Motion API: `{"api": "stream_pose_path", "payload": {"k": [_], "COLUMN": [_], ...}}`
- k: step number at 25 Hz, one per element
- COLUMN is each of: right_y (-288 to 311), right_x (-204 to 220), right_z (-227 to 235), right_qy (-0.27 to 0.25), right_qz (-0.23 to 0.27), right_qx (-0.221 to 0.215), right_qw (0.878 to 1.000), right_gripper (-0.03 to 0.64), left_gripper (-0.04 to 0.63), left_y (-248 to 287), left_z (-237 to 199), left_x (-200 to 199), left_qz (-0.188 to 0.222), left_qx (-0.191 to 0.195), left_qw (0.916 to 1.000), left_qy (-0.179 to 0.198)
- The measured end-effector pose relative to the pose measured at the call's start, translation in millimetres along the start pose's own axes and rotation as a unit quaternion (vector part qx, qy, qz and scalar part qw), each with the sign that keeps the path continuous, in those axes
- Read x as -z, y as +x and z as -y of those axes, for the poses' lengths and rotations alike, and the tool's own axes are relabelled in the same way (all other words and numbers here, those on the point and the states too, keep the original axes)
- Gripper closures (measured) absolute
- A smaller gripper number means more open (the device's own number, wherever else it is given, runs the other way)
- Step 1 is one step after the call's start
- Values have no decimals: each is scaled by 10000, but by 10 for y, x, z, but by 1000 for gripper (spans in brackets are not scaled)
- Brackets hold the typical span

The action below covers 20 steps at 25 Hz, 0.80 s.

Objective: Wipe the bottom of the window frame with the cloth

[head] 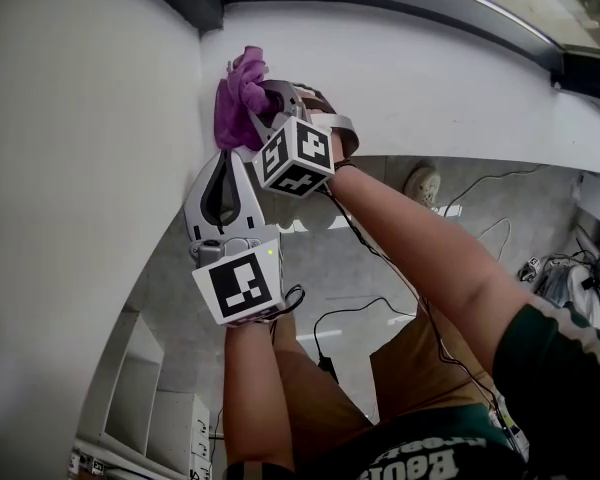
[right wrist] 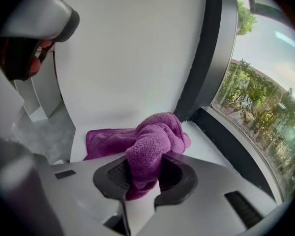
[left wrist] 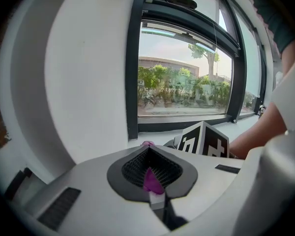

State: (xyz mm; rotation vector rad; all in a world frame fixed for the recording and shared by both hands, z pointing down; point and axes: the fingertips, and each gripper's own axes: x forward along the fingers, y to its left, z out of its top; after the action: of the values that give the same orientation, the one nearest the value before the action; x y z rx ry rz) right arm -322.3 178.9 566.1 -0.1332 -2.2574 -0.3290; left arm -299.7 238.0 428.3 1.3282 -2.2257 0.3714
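Cloth [right wrist: 157,136], pinched in right claw [right wrist: 140,178], on sill [right wrist: 204,144]

The head view looks steeply down from above, onto the white sill [head: 430,78] and purple cloth [head: 242,93]. The left gripper view looks along the sill toward the window [left wrist: 182,82]. The right gripper view sits very close to the cloth, facing the corner.

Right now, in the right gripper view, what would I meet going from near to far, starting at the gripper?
right gripper, shut on the cloth → purple cloth → dark window frame → trees outside the glass
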Motion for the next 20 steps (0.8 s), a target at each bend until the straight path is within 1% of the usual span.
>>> {"api": "stream_pose_path", "payload": {"k": [3,7,11,15,18,20], "right_y": [9,-132,-377,-749,-1123,-1399], "right_x": [-39,-51,-78,-116,-99,-150], "right_z": [-16,54,114,193,452,576], "right_qy": [7,152,265,679,924,1020], "right_qz": [61,205,336,584,790,873], "right_qx": [-97,-160,-196,-247,-111,-10], "right_qw": [9999,9995,9989,9957,9925,9909], "right_gripper": [514,514,514,514,514,514], "left_gripper": [587,586,587,586,586,586], "left_y": [-27,-42,-60,-93,-93,-193], "left_z": [-20,59,211,453,720,825], "left_x": [11,-49,-230,-479,-737,-892], "left_qz": [-46,-66,-2,82,239,339], "left_qx": [19,92,228,467,624,704], "left_qw": [10000,9998,9996,9988,9976,9966], "left_qy": [12,137,162,-103,-206,-268]}}
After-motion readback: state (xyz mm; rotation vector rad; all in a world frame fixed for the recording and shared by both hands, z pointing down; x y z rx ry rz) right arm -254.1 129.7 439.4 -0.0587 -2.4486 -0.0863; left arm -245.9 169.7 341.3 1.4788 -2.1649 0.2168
